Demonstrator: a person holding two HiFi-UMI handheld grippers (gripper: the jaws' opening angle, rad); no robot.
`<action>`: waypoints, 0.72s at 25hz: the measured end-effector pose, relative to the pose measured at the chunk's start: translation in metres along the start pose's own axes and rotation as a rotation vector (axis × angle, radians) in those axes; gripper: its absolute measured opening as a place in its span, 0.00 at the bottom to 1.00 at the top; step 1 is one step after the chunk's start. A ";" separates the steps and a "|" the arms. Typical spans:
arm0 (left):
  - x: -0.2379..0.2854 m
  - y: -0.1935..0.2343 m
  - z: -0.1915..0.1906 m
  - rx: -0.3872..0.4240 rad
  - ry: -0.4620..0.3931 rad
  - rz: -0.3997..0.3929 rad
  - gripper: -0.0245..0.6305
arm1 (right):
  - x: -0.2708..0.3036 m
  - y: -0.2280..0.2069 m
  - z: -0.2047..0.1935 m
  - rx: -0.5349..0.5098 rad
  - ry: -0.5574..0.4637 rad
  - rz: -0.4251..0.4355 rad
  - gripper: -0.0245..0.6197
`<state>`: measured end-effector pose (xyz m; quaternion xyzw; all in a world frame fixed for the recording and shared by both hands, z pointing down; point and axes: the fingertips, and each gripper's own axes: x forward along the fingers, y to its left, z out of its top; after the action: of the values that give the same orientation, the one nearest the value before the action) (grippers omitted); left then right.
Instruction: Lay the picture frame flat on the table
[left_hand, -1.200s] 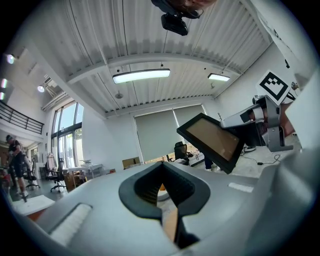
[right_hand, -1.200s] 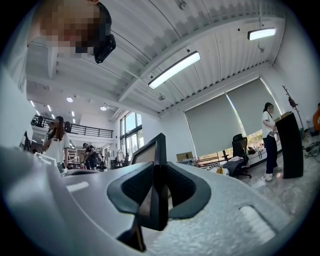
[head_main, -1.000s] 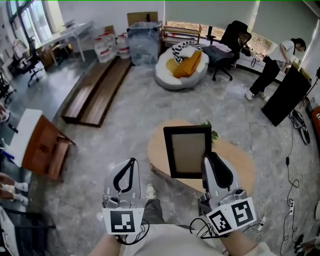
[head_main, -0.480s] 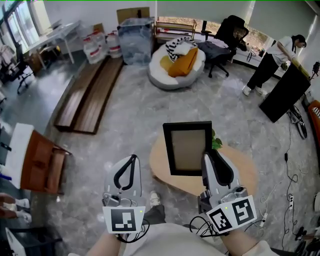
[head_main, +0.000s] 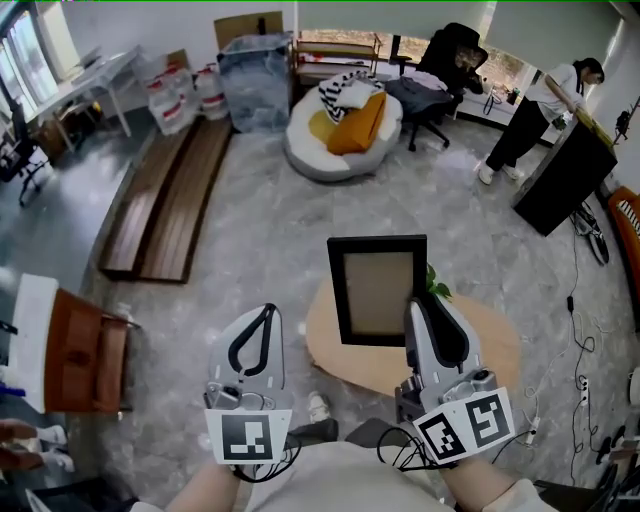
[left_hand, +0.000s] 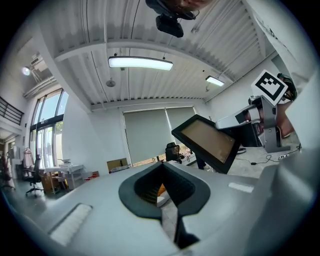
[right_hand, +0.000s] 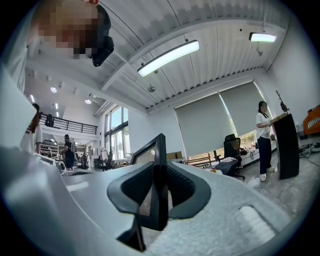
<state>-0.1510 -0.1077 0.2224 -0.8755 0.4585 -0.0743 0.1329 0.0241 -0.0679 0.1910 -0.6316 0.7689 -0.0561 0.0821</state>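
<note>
A black picture frame with a tan inner panel hangs in the air, upright and facing me, above the near part of a round wooden table. My right gripper is shut on the frame's lower right edge. In the right gripper view the frame's thin black edge sits pinched between the jaws of that gripper. My left gripper is to the left of the frame, shut, with nothing in it. The left gripper view shows the tilted frame to the right of that gripper's closed jaws.
Green leaves of a small plant peek out beside the frame on the table. Wooden planks lie on the floor at left, near a brown chair. A round white cushion seat, a standing person, a black panel and floor cables are farther off.
I have walked forward: the table has slid lower and nearer in the head view, under the frame. Both grippers keep their pose, the right one still gripping the frame.
</note>
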 end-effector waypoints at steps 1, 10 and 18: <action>0.003 0.003 -0.001 -0.010 -0.002 0.000 0.07 | 0.003 0.000 0.000 -0.001 0.001 -0.003 0.16; 0.022 0.007 -0.005 -0.042 -0.005 0.002 0.07 | 0.015 -0.014 -0.003 0.000 0.011 -0.022 0.16; 0.040 -0.005 -0.004 -0.024 0.017 0.013 0.07 | 0.019 -0.037 -0.006 0.019 0.034 -0.013 0.16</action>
<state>-0.1251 -0.1383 0.2283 -0.8733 0.4664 -0.0754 0.1188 0.0551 -0.0944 0.2024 -0.6349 0.7653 -0.0748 0.0745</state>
